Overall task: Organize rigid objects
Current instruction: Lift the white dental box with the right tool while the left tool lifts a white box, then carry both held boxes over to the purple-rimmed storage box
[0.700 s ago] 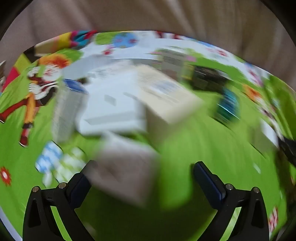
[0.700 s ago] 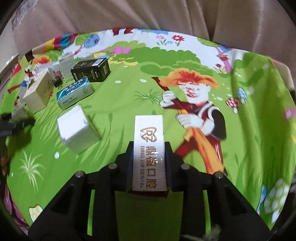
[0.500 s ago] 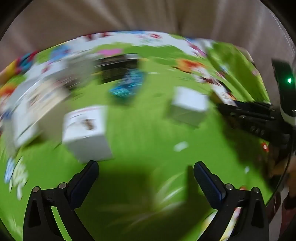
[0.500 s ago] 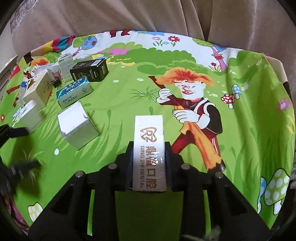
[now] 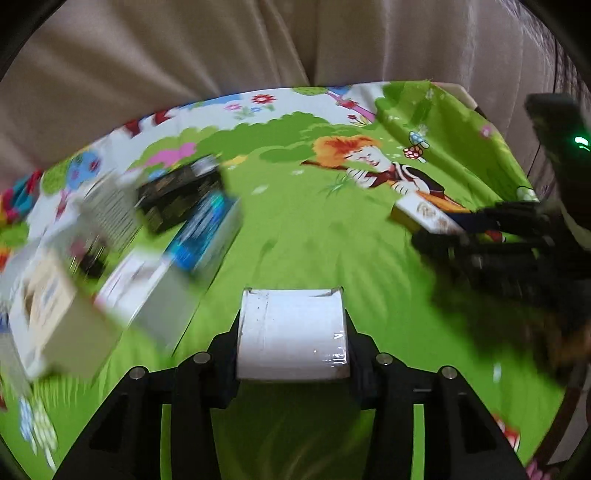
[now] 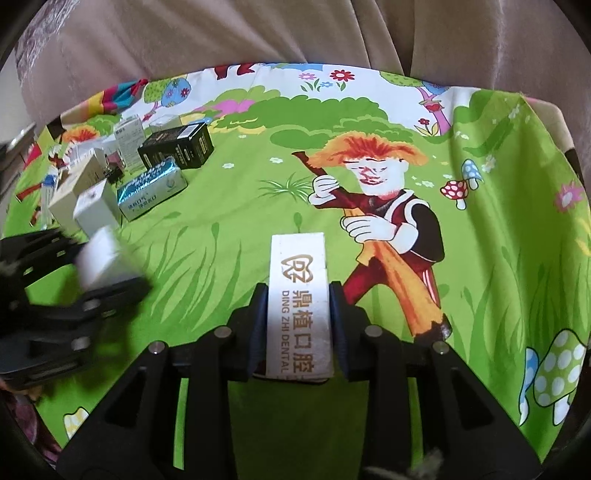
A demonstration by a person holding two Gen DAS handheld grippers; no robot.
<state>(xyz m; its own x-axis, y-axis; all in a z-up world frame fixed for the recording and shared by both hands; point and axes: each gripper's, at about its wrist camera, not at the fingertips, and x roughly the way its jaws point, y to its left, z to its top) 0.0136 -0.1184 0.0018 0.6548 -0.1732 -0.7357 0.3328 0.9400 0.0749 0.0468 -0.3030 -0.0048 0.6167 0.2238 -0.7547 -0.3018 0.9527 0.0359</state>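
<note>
My left tongs are clamped on a plain white box; both pads press its side faces and it sticks forward between them, wrapped in something glossy (a glint along the lower right edge). My right tongs are clamped on a narrow white box printed "DING ZHI DENTAL", held lengthwise, logo end pointing away from me. Both tongs tilt down toward the worktop, which is covered by a green cartoon-print cloth.

From the right wrist view, my left tongs appear at the left edge with the white box blurred between their arms. From the left wrist view, my right tongs come in from the right with the dental box over the cloth.

Farther out, a group of boxes sits at the left rear of the worktop: a teal foil-faced box nearest the open green area, a black box just behind it, and a white upright box beside a cream box to its left. More pale boxes stand behind these (labels too small to read). The left wrist view shows this group smeared by blur.

A beige curtain hangs behind the worktop.
</note>
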